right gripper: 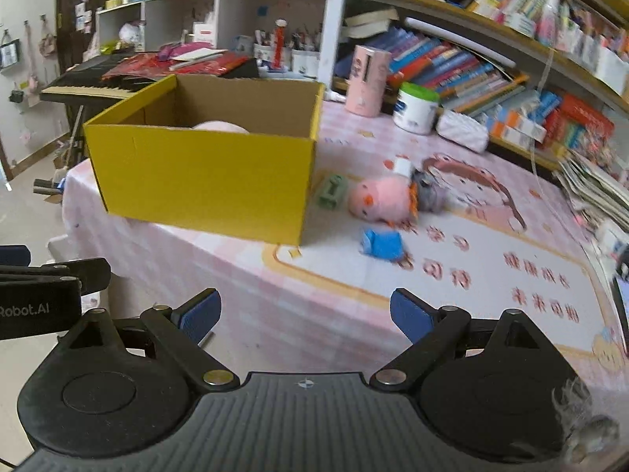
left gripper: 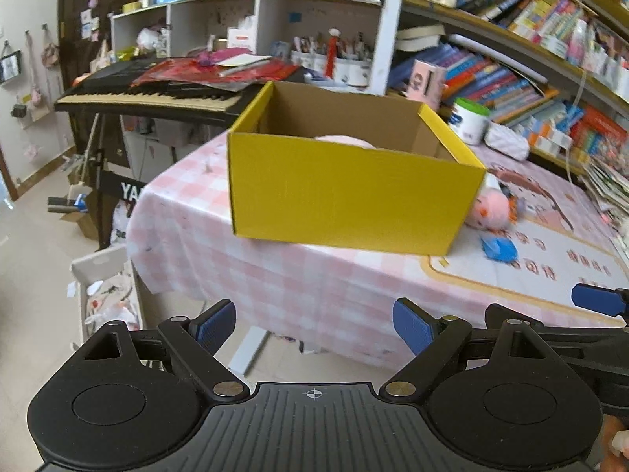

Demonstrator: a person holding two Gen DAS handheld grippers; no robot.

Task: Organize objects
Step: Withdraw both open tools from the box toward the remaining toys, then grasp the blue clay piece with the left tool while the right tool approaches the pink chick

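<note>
Both tools, left [left gripper: 314, 328] and right [right gripper: 304, 316], gape empty. Take blue toy [right gripper: 382, 244] first, squarely, then lift clear over box [right gripper: 204, 179] wall.

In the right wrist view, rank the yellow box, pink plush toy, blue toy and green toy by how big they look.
1. yellow box, by far the largest
2. pink plush toy
3. blue toy and green toy: too alike to rank, and the blue one lies nearer the camera.
</note>
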